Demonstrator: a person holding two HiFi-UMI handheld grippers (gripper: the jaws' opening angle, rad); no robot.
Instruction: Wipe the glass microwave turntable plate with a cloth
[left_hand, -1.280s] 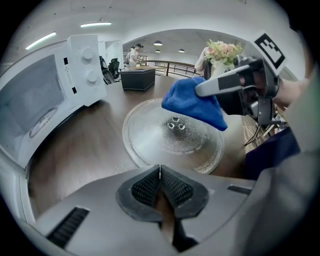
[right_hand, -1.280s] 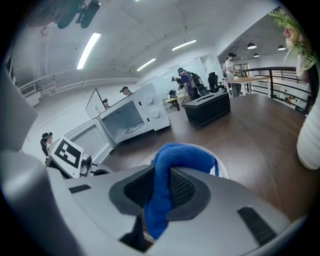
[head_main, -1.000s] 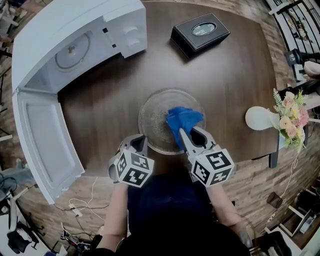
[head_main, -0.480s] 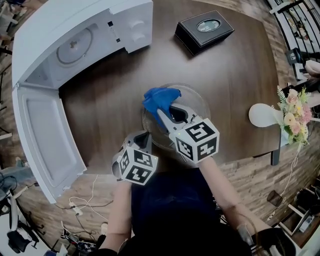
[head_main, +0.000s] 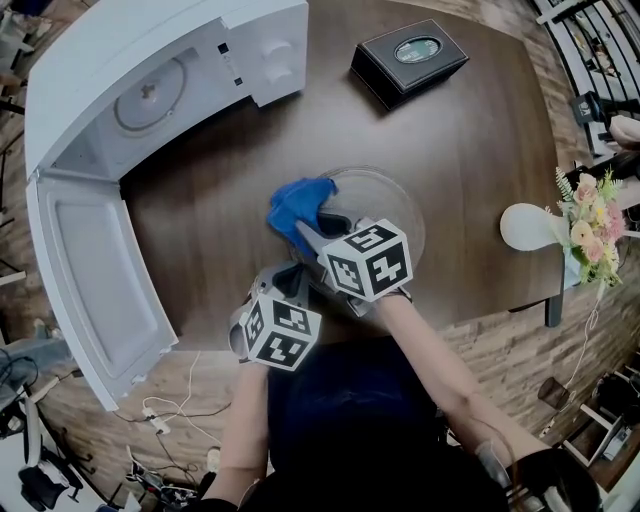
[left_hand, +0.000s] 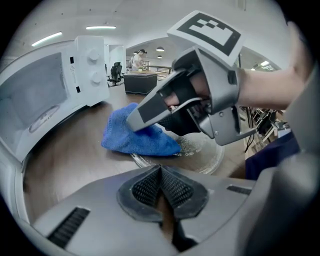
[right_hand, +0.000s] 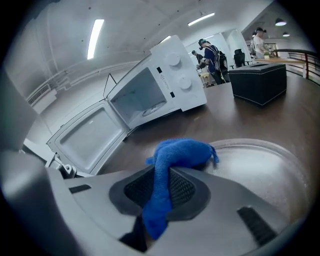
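Note:
The round glass turntable plate (head_main: 390, 195) lies on the brown table near its front edge. My right gripper (head_main: 303, 229) is shut on a blue cloth (head_main: 298, 200) and presses it down at the plate's left rim, where part of the cloth hangs over onto the wood. In the right gripper view the cloth (right_hand: 182, 152) runs up from between the pads of the right gripper (right_hand: 159, 192) onto the plate (right_hand: 260, 170). My left gripper (head_main: 287, 279) rests shut and holds nothing, just short of the plate's near-left edge. The left gripper view shows the left gripper (left_hand: 161, 187), the cloth (left_hand: 135, 137) and the plate (left_hand: 200, 152).
A white microwave (head_main: 150, 80) stands at the back left with its door (head_main: 90, 280) swung open toward me. A black box (head_main: 408, 58) sits at the back of the table. A white round object (head_main: 525, 228) and flowers (head_main: 585, 230) are at the right edge.
My right gripper has swept the cloth from the plate's middle-right across to its left rim. The left gripper has hardly moved.

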